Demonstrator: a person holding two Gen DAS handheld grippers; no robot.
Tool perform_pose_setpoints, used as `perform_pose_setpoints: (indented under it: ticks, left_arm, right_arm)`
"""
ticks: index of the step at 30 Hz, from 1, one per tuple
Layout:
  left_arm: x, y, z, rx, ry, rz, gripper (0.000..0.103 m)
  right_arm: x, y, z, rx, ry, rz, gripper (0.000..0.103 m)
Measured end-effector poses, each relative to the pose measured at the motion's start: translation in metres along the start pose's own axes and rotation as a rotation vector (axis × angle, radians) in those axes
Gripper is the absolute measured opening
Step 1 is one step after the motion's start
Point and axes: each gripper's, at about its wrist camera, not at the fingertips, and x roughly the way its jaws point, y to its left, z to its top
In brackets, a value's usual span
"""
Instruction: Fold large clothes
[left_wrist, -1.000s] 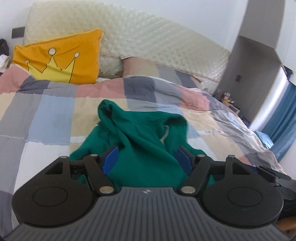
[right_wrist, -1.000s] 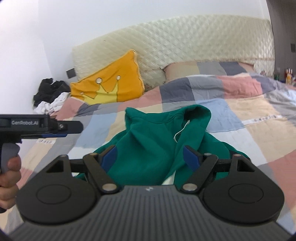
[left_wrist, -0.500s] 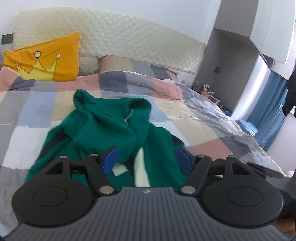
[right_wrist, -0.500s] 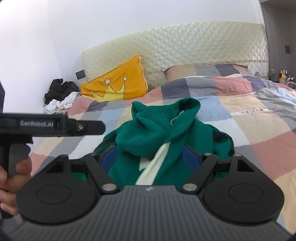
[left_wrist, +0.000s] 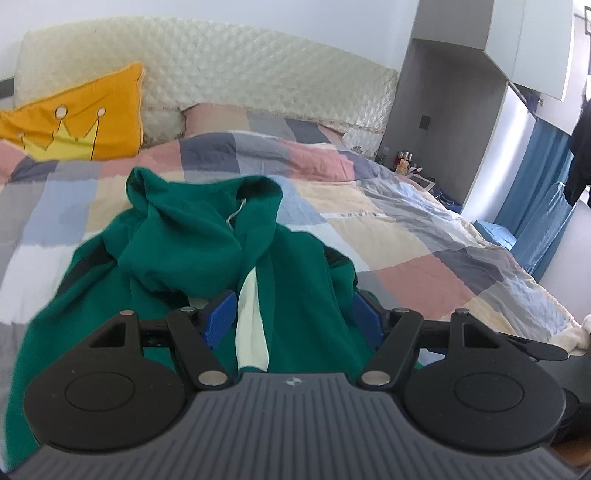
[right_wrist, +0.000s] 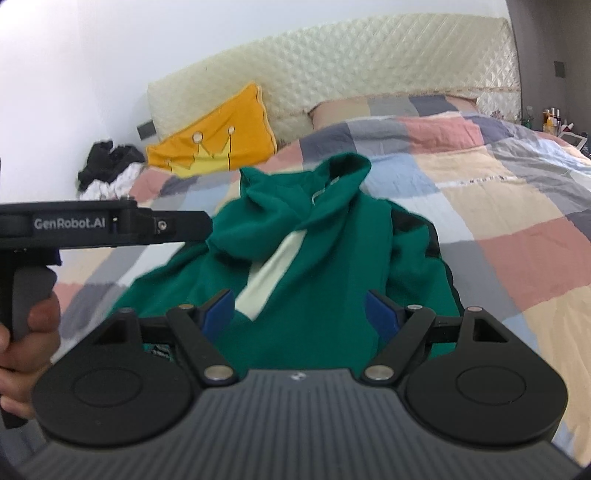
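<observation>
At the left of your right wrist view, white letters read "GenRobot.AI" on the black side of your left gripper (right_wrist: 184, 230). You have no other legible text.

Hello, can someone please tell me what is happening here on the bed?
A person holds a two-finger gripper in each hand above a green hooded sweatshirt with a pale stripe, which lies rumpled on the patchwork quilt. The left gripper and the right gripper are both open and grip nothing. The sweatshirt is not yet folded. An orange crown cushion leans on the headboard.
</observation>
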Motion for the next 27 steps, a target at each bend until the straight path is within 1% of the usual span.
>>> perform_pose_setpoints:
  ticks: [3, 6, 8, 10, 13, 18, 21, 25, 27]
  left_arm:
    - [0.012, 0.009, -0.012, -0.035, 0.005, 0.020, 0.074]
    - [0.025, 0.021, -0.020, -0.062, 0.031, 0.048, 0.074]
    - [0.031, 0.030, -0.024, -0.078, 0.048, 0.053, 0.074]
    - [0.034, 0.037, -0.026, -0.084, 0.047, 0.065, 0.074]
    - [0.042, 0.047, -0.029, -0.111, 0.047, 0.093, 0.074]
    - [0.060, 0.062, -0.037, -0.151, 0.092, 0.125, 0.074]
    - [0.066, 0.069, -0.040, -0.161, 0.103, 0.159, 0.074]
    - [0.071, 0.075, -0.041, -0.181, 0.103, 0.171, 0.074]
    - [0.074, 0.078, -0.042, -0.196, 0.113, 0.172, 0.074]
  right_arm:
    - [0.012, -0.004, -0.003, 0.006, 0.039, 0.024, 0.080]
    - [0.022, -0.007, -0.009, 0.019, 0.084, 0.028, 0.080]
    - [0.027, -0.009, -0.014, 0.041, 0.125, 0.039, 0.080]
    - [0.032, -0.010, -0.017, 0.061, 0.155, 0.056, 0.080]
    - [0.039, -0.003, -0.020, 0.054, 0.188, 0.092, 0.080]
    - [0.049, 0.022, -0.030, -0.003, 0.253, 0.183, 0.079]
    - [0.056, 0.041, -0.041, -0.062, 0.316, 0.222, 0.079]
    - [0.070, 0.056, -0.060, -0.154, 0.429, 0.218, 0.080]
    - [0.074, 0.060, -0.068, -0.200, 0.451, 0.197, 0.080]
